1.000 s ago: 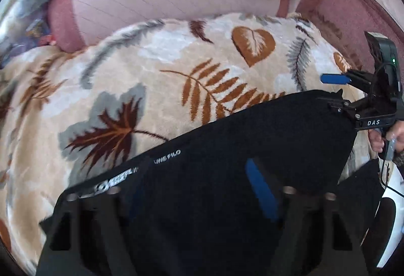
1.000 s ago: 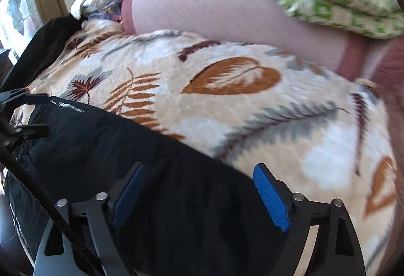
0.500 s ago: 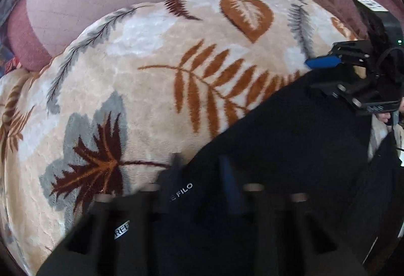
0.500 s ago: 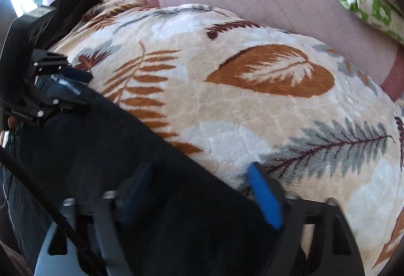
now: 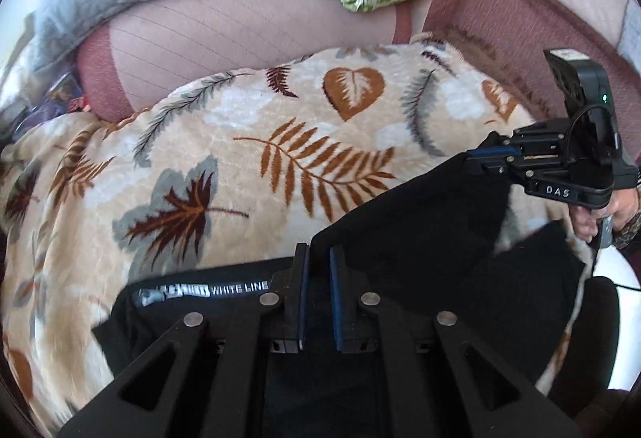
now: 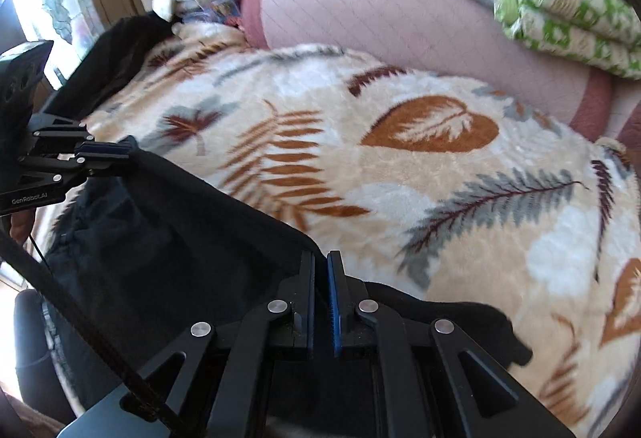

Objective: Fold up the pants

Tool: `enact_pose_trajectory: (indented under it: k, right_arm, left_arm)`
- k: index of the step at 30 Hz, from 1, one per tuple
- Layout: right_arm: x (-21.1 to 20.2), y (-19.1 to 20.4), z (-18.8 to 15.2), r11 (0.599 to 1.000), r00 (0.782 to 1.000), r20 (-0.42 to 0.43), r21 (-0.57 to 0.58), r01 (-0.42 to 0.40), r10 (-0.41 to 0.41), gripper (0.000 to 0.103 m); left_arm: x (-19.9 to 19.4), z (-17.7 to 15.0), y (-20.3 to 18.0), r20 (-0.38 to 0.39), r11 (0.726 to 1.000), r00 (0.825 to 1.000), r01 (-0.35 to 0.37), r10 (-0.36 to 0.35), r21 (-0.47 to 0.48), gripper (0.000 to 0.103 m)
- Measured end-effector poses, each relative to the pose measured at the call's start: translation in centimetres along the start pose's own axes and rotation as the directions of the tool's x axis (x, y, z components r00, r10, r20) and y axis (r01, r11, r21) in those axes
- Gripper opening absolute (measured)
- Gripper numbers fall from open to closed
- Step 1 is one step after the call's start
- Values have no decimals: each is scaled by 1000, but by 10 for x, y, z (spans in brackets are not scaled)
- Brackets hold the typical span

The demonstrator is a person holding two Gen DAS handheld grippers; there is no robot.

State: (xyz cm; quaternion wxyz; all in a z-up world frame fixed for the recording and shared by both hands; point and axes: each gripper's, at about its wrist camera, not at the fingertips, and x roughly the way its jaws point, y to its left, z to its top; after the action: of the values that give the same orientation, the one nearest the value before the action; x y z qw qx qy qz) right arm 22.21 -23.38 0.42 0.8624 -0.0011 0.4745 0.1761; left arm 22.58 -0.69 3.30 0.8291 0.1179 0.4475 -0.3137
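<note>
Both sets of jaws, spread wide over the cloth a second ago, have now closed on the black pants (image 5: 420, 233) and lifted their edge. At bottom centre of its own view, the left gripper (image 5: 317, 257) pinches one corner of the fabric between nearly touching blue pads; the right gripper (image 6: 319, 263) does the same at the other corner, so a taut black edge runs between them. Beyond the grippers, the rest of the pants, with a white-lettered label (image 5: 208, 291), lies on a leaf-patterned blanket (image 5: 240, 141) covering a pink sofa (image 5: 224, 33). A clean fold likely depends on moving both hands together at equal height, keeping that edge straight, then laying it squarely over the lower half before letting go.
</note>
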Motion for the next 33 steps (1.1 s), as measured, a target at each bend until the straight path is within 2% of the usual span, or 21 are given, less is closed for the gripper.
enact_pose_trajectory:
  k: [5, 7, 10, 15, 17, 19, 20, 21, 23, 26, 27, 28, 29, 30, 31, 33]
  right_arm:
    - [-47, 46, -36, 1000, 999, 34, -15, -20, 21, 6]
    - [-64, 68, -62, 999, 999, 40, -14, -36, 37, 6]
    - [-78, 94, -100, 1000, 999, 31, 4, -30, 30, 6]
    - [-82, 113, -165, 995, 999, -20, 93, -33, 35, 4]
    - [-84, 117, -190, 993, 999, -45, 119, -25, 31, 4]
    - [-85, 121, -206, 992, 998, -62, 129, -6, 14, 4]
    - [-86, 121, -211, 991, 998, -64, 131, 8, 0, 4]
    - [-88, 121, -213, 991, 998, -60, 130, 15, -7, 4]
    - [-97, 124, -206, 994, 999, -29, 111, 20, -17, 5]
    - [-107, 130, -176, 997, 999, 31, 82, 5, -7, 12]
    - [-107, 132, -162, 998, 999, 47, 68, -1, -2, 19]
    - [-107, 135, -152, 998, 998, 58, 57, -5, 2, 32]
    - [-103, 139, -131, 999, 997, 78, 33, -19, 16, 40]
    - [-100, 142, -118, 999, 996, 89, 16, -27, 26, 53]
    - [-92, 146, -98, 999, 994, 102, -4, -37, 37, 60]
    - [-74, 155, -65, 998, 992, 103, -25, -64, 66, 60]
  left_arm:
    - [-57, -58, -18, 67, 996, 998, 10, -5, -88, 9]
    - [-78, -91, -29, 89, 990, 996, 20, -7, -143, 1]
    - [-94, -136, -41, 107, 973, 994, 50, -26, -224, 0]
    - [-105, -202, -61, 56, 945, 998, 52, -36, -322, 0]
    - [-106, -210, -57, 49, 933, 998, 58, -43, -356, 0]
    - [-109, -208, -46, 46, 919, 998, 49, -34, -392, 8]
    - [-111, -205, -41, 49, 911, 999, 41, -22, -411, 21]
    - [-114, -201, -36, 62, 902, 998, 38, -12, -430, 40]
    - [-124, -192, -27, 127, 877, 992, 45, 19, -478, 59]
    - [-128, -184, -22, 158, 853, 984, 9, 86, -523, 61]
    - [-129, -184, -21, 162, 843, 981, -5, 109, -538, 61]
    - [-130, -186, -21, 166, 831, 978, -15, 129, -556, 61]
    - [-132, -188, -21, 169, 822, 976, -15, 135, -570, 61]
    - [-134, -192, -22, 178, 812, 975, -4, 133, -584, 61]
    - [-136, -194, -22, 183, 807, 974, 3, 131, -590, 61]
    - [-143, -201, -21, 193, 800, 971, 2, 142, -600, 61]
